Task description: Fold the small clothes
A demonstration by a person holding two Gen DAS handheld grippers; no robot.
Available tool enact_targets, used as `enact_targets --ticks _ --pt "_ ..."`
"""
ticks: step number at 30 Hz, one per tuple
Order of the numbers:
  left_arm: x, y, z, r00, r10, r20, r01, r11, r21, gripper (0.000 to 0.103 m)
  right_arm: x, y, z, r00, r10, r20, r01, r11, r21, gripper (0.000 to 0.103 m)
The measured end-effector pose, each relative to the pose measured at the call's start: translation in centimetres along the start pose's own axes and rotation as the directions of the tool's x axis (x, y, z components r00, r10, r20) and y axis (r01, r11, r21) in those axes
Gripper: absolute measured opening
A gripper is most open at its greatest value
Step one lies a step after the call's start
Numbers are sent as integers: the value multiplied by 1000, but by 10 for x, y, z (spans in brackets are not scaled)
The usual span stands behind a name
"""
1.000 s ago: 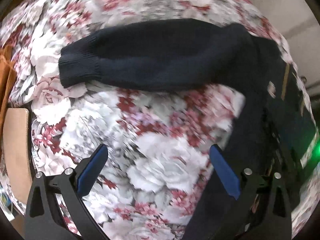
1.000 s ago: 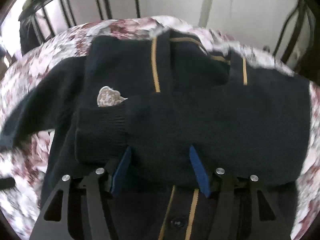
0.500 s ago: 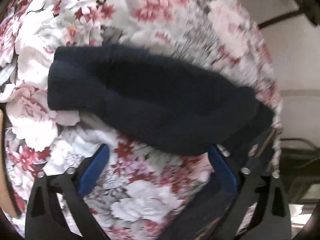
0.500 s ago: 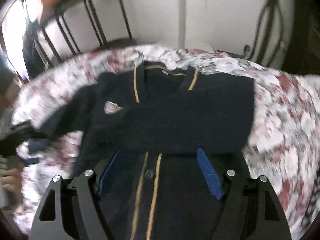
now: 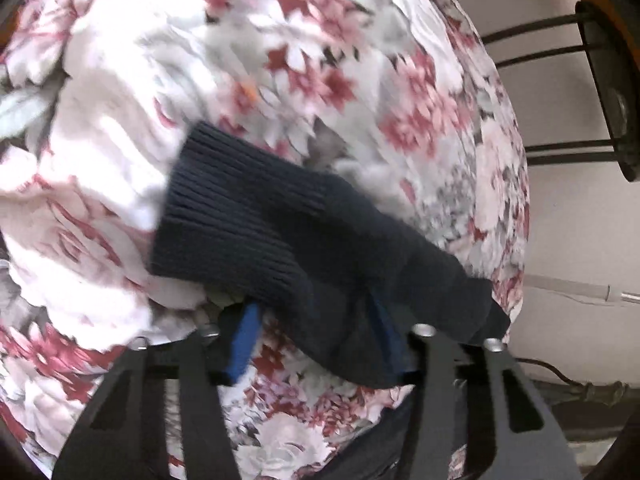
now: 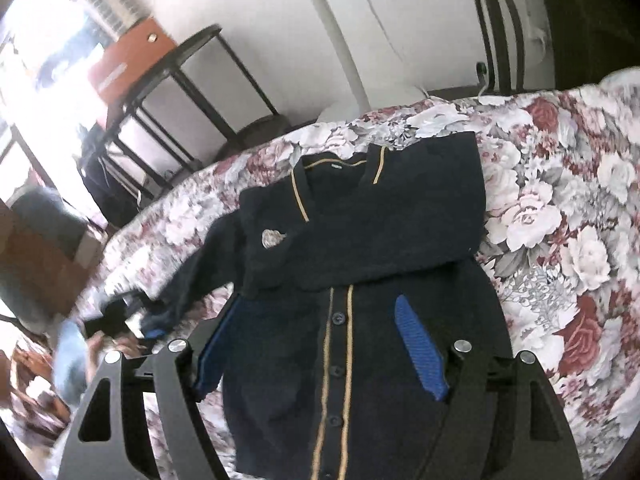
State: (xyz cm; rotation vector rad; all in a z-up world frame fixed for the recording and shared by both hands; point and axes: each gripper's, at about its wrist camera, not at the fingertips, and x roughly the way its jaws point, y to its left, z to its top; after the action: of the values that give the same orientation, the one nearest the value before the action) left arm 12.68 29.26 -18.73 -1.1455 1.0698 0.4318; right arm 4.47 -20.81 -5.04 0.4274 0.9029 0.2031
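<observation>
A navy knit cardigan (image 6: 380, 232) with gold trim and a chest badge lies flat on the floral bedcover (image 6: 560, 220). One sleeve is folded across its chest. The other sleeve (image 5: 248, 220), with a ribbed cuff, stretches out over the cover (image 5: 120, 160). My left gripper (image 5: 312, 308) is closing on this sleeve just behind the cuff, and the knit bunches between its blue pads. My right gripper (image 6: 318, 300) hangs open above the cardigan's button front with nothing between its fingers. In the right wrist view the held sleeve (image 6: 192, 272) runs off to the left toward a blurred hand.
A black metal rack (image 6: 180, 80) carrying an orange box (image 6: 128, 60) stands beyond the bed against the white wall. Black metal bars (image 5: 540, 40) show past the bed's far edge. Floral cover lies bare to the right of the cardigan.
My left gripper moved up to the sleeve, rolled, and narrowed its jaws around it near the cuff. My right gripper let go of the folded sleeve, opened wider and rose back from the cardigan.
</observation>
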Motion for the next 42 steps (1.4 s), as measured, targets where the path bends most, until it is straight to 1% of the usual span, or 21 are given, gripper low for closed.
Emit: enact_targets --ticks 1,2,5,7,9,12,14,15,17,18,20,23,24,27,30,32,34,36,39,40,42 --pt "-6 1 1 1000 -6 19 6 1000 10 25 -3 0 2 1000 11 7 -11 1000 7 78" --pt "-14 2 -1 999 -9 33 8 1000 24 19 -5 0 3 1000 16 10 -17 1000 9 78" --pt "-20 -15 -3 997 -15 71 11 998 60 15 -12 0 7 999 24 26 -25 1000 10 78" --pt "-31 -22 -8 995 -7 100 -3 995 96 14 -13 -2 8 999 28 31 -29 999 18 78" --pt "-42 -28 -12 993 1 121 -18 990 137 13 -13 -4 8 999 25 26 -26 999 24 78" --pt "-58 -45 -20 985 27 168 -64 974 216 12 -14 -10 7 1000 7 23 -8 999 39 78" --pt "-67 -60 -29 980 41 195 -96 956 279 11 -15 -15 8 1000 1 23 -2 999 53 78" --pt "-69 -74 -36 978 42 206 -107 943 315 11 -16 -18 8 1000 -1 23 0 998 62 78" --pt "-77 -87 -46 974 37 225 -120 923 367 11 -18 -24 8 1000 -4 20 2 997 79 78" --pt "-78 -100 -55 971 34 238 -130 907 401 11 -20 -27 8 1000 -3 20 2 996 90 78" --pt "-87 -109 -69 969 23 246 -135 884 448 11 -23 -33 8 1000 2 22 -4 995 104 78" --pt "-90 -130 -92 966 14 258 -151 842 518 10 -29 -41 8 1000 1 30 -4 993 119 78" --pt "-89 -140 -103 965 12 260 -158 822 548 10 -31 -45 9 999 0 32 -4 992 127 78" --pt "-83 -162 -127 967 3 254 -161 779 606 10 -35 -59 11 999 1 39 -8 984 178 78" --pt "-77 -178 -147 972 -14 234 -142 757 637 10 -37 -72 14 998 30 46 -40 970 241 78" --pt "-72 -191 -164 975 -24 222 -132 739 660 10 -37 -79 16 998 35 49 -47 962 269 78" --pt "-64 -204 -182 978 -33 207 -122 715 688 10 -37 -87 18 998 39 52 -53 952 301 78" --pt "-56 -216 -201 980 -40 193 -113 688 717 10 -37 -93 19 998 41 57 -57 945 323 78" --pt "-42 -235 -240 980 -49 194 -125 605 786 10 -38 -104 21 997 30 64 -51 935 350 78" --pt "-36 -242 -259 978 -54 200 -137 555 821 10 -39 -108 22 997 28 67 -51 930 363 78" --pt "-26 -250 -287 977 -60 205 -153 474 867 10 -41 -117 23 997 27 78 -55 918 394 78"
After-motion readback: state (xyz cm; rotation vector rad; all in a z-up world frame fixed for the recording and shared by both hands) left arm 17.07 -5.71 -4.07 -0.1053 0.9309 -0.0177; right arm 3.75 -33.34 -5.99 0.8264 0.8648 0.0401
